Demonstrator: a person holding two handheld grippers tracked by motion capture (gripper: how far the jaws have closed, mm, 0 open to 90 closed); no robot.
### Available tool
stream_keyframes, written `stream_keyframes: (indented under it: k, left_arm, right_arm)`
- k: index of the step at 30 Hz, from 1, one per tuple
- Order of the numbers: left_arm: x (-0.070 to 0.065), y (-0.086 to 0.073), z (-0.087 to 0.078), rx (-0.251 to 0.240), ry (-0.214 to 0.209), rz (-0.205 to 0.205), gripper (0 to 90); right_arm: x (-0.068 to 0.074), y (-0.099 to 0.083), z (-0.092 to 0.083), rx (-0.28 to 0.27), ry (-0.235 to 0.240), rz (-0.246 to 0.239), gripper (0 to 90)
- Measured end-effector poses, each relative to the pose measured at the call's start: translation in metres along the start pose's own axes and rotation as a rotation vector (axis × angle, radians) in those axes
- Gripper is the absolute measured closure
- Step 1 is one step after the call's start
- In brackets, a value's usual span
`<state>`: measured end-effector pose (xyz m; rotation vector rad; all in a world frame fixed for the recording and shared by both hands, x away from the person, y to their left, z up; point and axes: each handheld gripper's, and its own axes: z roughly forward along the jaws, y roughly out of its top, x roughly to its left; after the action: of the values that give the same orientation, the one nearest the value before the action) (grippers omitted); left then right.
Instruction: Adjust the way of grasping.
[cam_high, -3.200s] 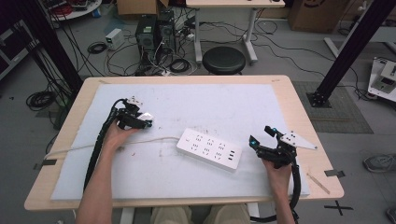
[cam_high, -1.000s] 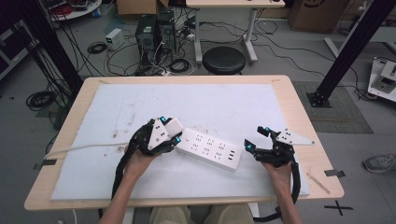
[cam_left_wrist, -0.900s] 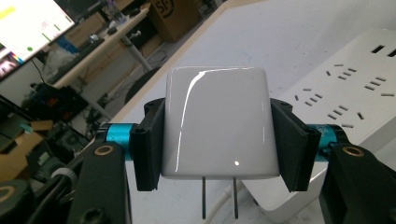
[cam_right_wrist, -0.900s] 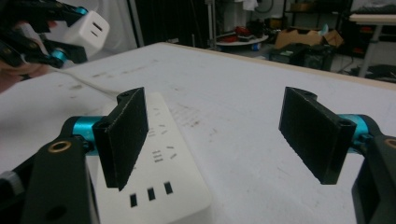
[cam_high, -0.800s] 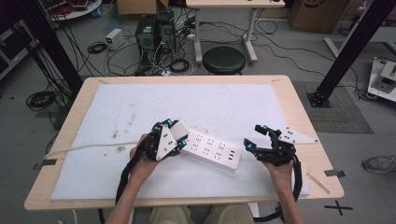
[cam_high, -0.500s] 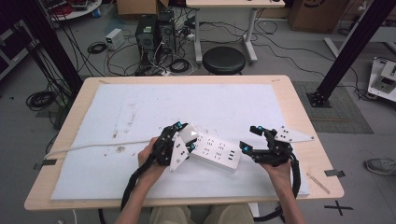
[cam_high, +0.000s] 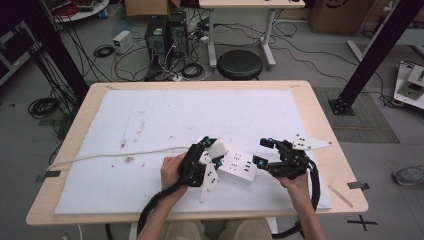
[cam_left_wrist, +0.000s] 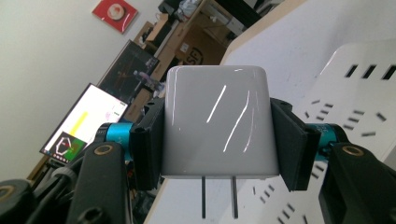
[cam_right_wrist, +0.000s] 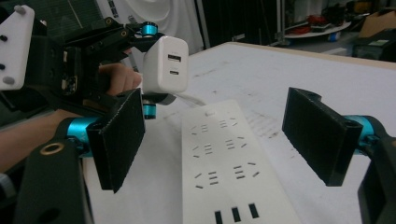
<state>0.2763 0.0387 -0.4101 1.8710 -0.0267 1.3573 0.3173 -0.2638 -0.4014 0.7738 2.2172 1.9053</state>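
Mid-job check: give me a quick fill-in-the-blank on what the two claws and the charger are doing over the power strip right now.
1. The left claw is shut on a white ____ with two metal prongs.
2. The right claw has its jaws ____, with nothing between them.
3. The power strip lies flat on the white ____ that covers the table.
4. The charger's face in the right gripper view shows ____ ports.

Missing words: charger; open; mat; two

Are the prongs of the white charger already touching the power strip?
Apart. In the right gripper view the charger, clamped in the left gripper, hangs above the power strip, with bare table visible between them.
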Motion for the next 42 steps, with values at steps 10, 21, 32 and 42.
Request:
stream_keyframes:
  k: [10, 21, 32, 42]
  left_arm:
    - [-0.014, 0.012, 0.006, -0.04, -0.015, 0.046, 42.5]
    - [-0.022, 0.023, 0.01, -0.087, -0.018, 0.057, 42.5]
    - [-0.029, 0.033, 0.015, -0.137, -0.021, 0.074, 42.5]
    - [-0.033, 0.04, 0.019, -0.165, -0.039, 0.092, 42.5]
  right_arm:
    - [0.002, 0.003, 0.01, 0.001, 0.098, 0.035, 21.6]
    - [0.008, 0.01, 0.03, 0.055, 0.142, 0.043, 21.6]
    - [0.007, 0.008, 0.031, 0.064, 0.177, 0.05, 22.1]
    - [0.006, 0.007, 0.03, 0.08, 0.2, 0.054, 28.5]
